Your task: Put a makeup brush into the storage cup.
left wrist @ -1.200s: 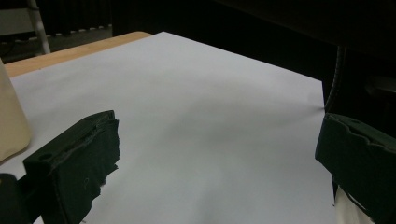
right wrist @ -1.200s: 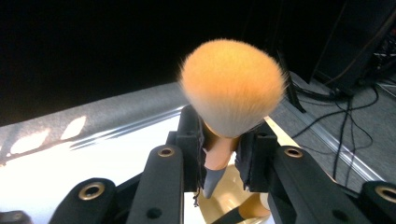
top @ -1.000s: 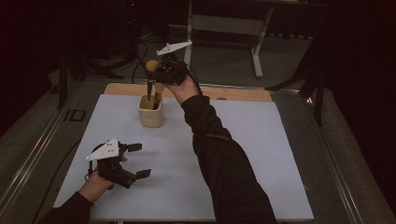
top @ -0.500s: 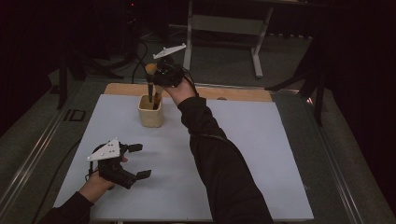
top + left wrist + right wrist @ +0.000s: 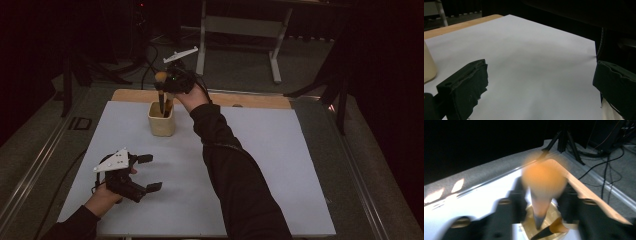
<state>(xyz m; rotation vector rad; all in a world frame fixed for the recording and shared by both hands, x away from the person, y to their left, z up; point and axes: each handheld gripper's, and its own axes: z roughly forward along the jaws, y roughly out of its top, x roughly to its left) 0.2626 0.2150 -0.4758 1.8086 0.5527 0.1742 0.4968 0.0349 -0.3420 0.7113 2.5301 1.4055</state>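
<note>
A cream cup (image 5: 161, 125) stands at the back left of the white mat (image 5: 280, 165). In it stands a makeup brush with an orange head (image 5: 160, 76), next to a second dark-handled brush (image 5: 551, 228). My right gripper (image 5: 167, 89) hovers just above the cup. Its jaws have just been opening and flank the orange brush (image 5: 544, 177) with a small gap on each side, so they stand open around it. My left gripper (image 5: 150, 172) rests open on the near left of the mat with nothing between its jaws (image 5: 541, 87); the cup's side (image 5: 427, 65) shows at that view's left.
A wooden strip (image 5: 250, 99) runs along the mat's far edge, and grey carpet borders it. A metal stand (image 5: 240, 30) and cables (image 5: 599, 170) lie on the floor behind the table. The person's dark right sleeve (image 5: 225, 160) crosses the mat's middle.
The right hand has edged slightly left and down over the cup, and the orange brush head sits a touch lower. The left hand has not moved.
</note>
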